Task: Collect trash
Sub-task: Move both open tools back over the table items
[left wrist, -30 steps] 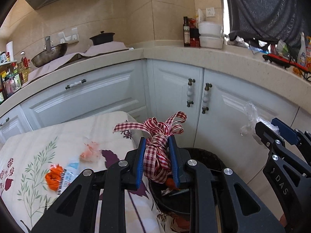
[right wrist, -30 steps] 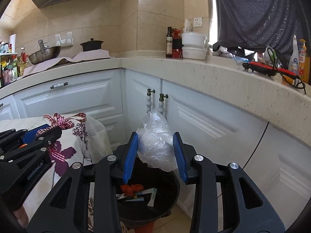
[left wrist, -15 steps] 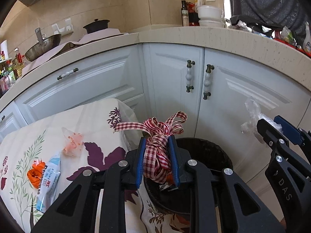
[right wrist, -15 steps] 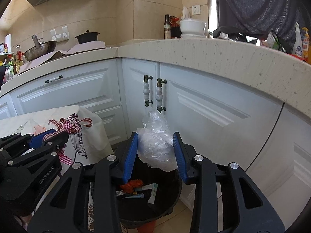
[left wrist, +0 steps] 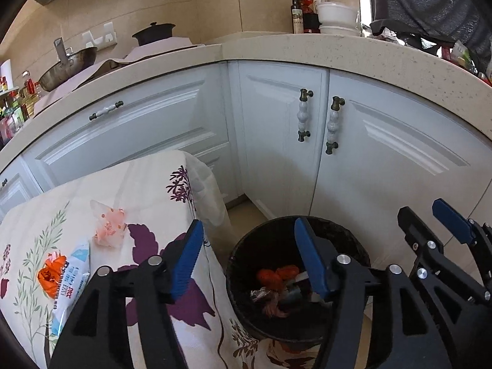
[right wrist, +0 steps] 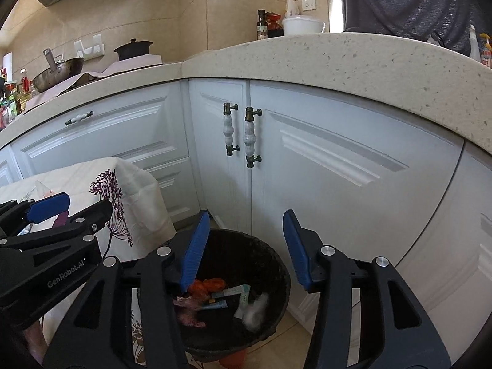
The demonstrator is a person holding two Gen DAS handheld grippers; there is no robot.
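My left gripper [left wrist: 249, 258] is open and empty above the near-left rim of the black trash bin [left wrist: 243, 246]. My right gripper [right wrist: 244, 247] is open and empty above the same bin [right wrist: 276, 264]. Inside the bin lie the checked ribbon [right wrist: 187, 310], blurred, the clear plastic bag [right wrist: 255, 310], blurred, and orange scraps [right wrist: 209, 284]. On the floral-cloth table [left wrist: 147, 190] lie a pink-spotted wrapper [left wrist: 109, 227], a white-blue packet [left wrist: 69, 279] and an orange scrap [left wrist: 50, 272].
White cabinet doors with handles [left wrist: 318, 123] stand right behind the bin under a stone counter [left wrist: 353, 52]. The table edge is just left of the bin. The right gripper shows at the right of the left wrist view [left wrist: 442, 246].
Both grippers opened. The ribbon dropped from the left one and the plastic bag from the right one into the bin. Both grippers lowered toward the bin.
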